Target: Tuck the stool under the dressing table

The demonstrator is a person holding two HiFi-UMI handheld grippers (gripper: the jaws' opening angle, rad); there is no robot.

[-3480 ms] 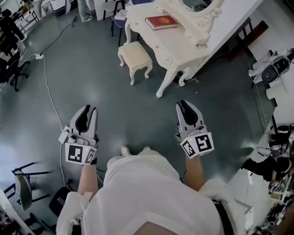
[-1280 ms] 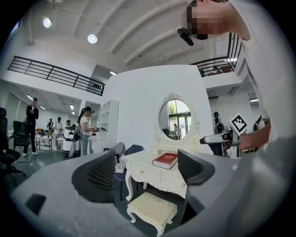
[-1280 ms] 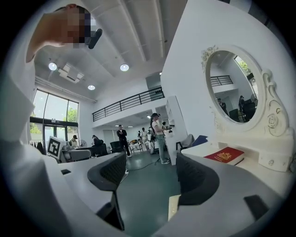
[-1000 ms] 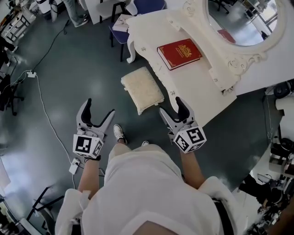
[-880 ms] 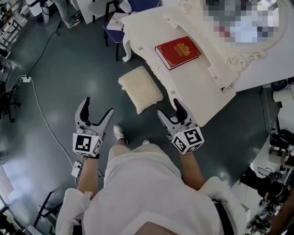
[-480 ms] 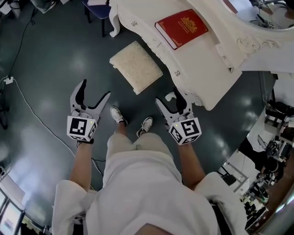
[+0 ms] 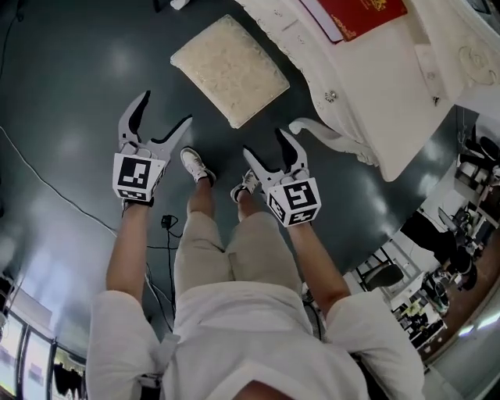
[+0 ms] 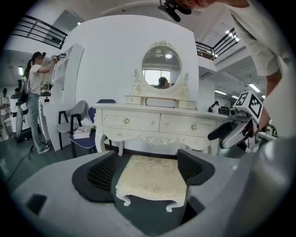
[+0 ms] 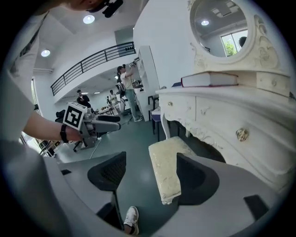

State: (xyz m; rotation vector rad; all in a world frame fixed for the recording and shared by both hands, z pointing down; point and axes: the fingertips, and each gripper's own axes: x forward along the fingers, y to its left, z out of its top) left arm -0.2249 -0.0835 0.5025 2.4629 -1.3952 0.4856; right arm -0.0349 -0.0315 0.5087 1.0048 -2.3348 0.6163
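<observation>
Both grippers low, in front of me, pointing toward the table.

- Cream cushioned stool with white carved legs (image 7: 229, 69): stands on the dark green floor (image 7: 70, 117), out in front of the ornate white dressing table (image 7: 391, 86). It is near the table's front edge and not yet under it. The kneehole behind it looks free in the left gripper view.
- Left gripper (image 7: 164, 111): jaws wide apart, nothing between the pads. Its own view frames the stool's near edge squarely between them, but the seat sits well beyond the tips, with no contact.
- Right gripper (image 7: 266, 143): jaws also spread, empty. It sits nearer the table's curved leg, and the stool's near corner shows past its right pad.
- My white shoes (image 7: 193, 164) are planted between the two grippers, just short of the stool.

My reading: the jaws are open so each can take a side of the seat. I'd want one hand per side so the push runs straight.

Risk: a carved leg catching the table leg on the right.

Red hardback book (image 7: 359, 12) on the tabletop, not involved.
</observation>
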